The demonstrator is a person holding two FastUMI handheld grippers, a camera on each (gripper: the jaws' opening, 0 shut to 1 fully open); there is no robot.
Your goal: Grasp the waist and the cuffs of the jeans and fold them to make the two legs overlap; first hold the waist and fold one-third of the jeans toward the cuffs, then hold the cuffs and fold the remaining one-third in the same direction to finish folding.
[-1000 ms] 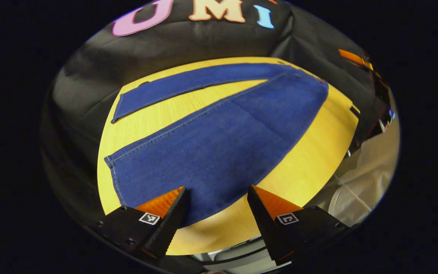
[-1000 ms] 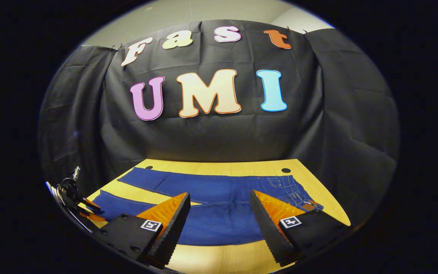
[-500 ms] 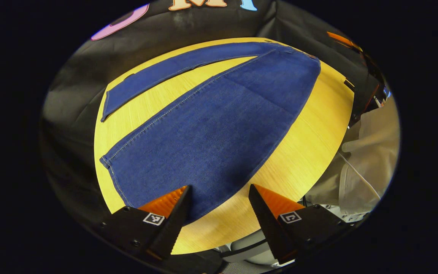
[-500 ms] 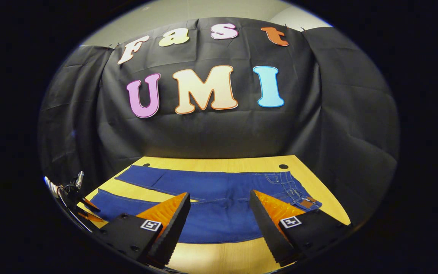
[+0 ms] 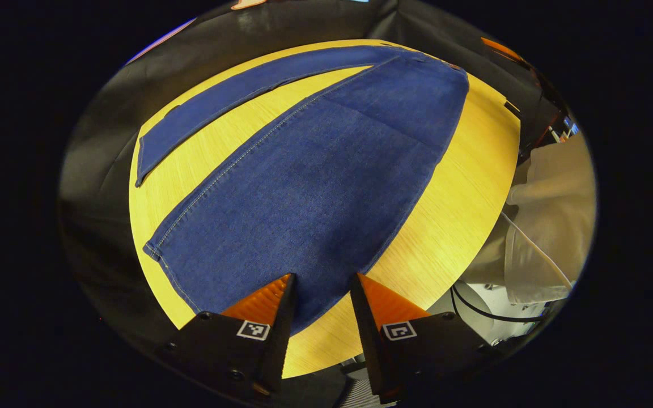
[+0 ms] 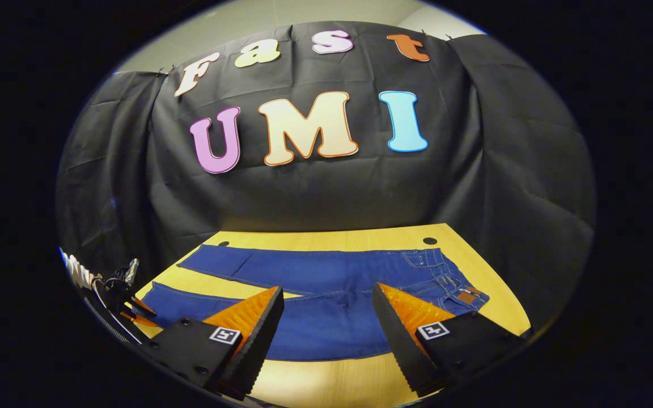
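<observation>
Blue jeans (image 5: 315, 181) lie flat on the yellow wooden table (image 5: 462, 187), legs spread apart in a V. The near leg's cuff (image 5: 162, 260) is at the left, and the far leg (image 5: 219, 105) runs along the back. My left gripper (image 5: 322, 280) hovers over the near leg's lower edge close to the cuff, its fingers a narrow gap apart with nothing clamped. In the right gripper view the jeans (image 6: 326, 275) stretch across the table with the waist (image 6: 451, 286) at the right. My right gripper (image 6: 327, 292) stands open in front of the near leg.
A person's pale sleeve (image 5: 547, 226) and a thin cable hang past the table's right edge. The left gripper (image 6: 128, 294) shows small at the far left of the right gripper view. Two small holes (image 6: 429, 241) mark the table's back edge.
My left gripper has come in closer over the near leg, and its fingers have narrowed. The right gripper has hardly moved and stays wide open.
</observation>
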